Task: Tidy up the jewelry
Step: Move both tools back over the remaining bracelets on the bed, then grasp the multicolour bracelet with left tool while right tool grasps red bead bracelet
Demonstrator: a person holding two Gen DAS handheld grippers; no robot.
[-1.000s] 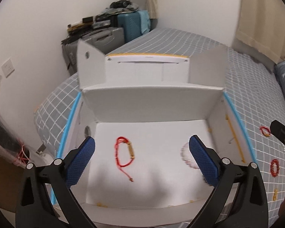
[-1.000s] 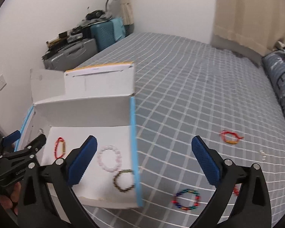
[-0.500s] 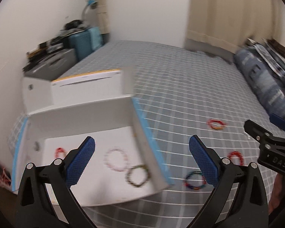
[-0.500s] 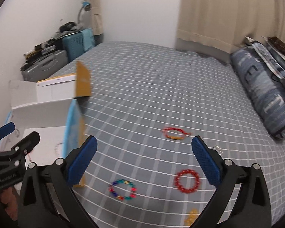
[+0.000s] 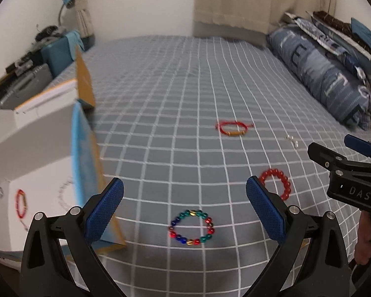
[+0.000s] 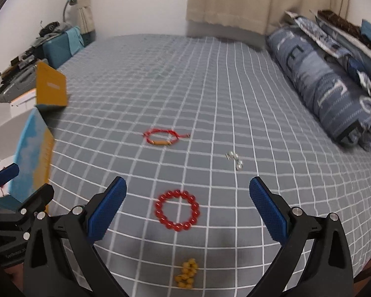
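Note:
My left gripper point(image 5: 185, 205) is open above a multicoloured bead bracelet point(image 5: 192, 227) lying on the grey checked bed. My right gripper point(image 6: 185, 203) is open too, with a red bead bracelet point(image 6: 177, 210) on the cover between its fingers and a small heap of yellow beads point(image 6: 186, 273) nearer the camera. A red cord bracelet with a gold tube point(image 6: 164, 137) and small silver pieces point(image 6: 235, 159) lie farther out. The open white box point(image 5: 37, 163) at the left holds a red cord bracelet point(image 5: 21, 203) and a pale bead bracelet point(image 5: 64, 193). The left wrist view also shows the red bead bracelet point(image 5: 277, 184).
Folded blue bedding and pillows point(image 6: 334, 79) line the right side of the bed. Suitcases and clutter point(image 5: 37, 66) stand against the wall beyond the box. A hand point(image 5: 366, 237) holds the right gripper at the right edge of the left wrist view.
Both grippers have swung right, from over the white box to over the bed. The box has slid to the left edge of both views, and loose bracelets now lie between the fingers.

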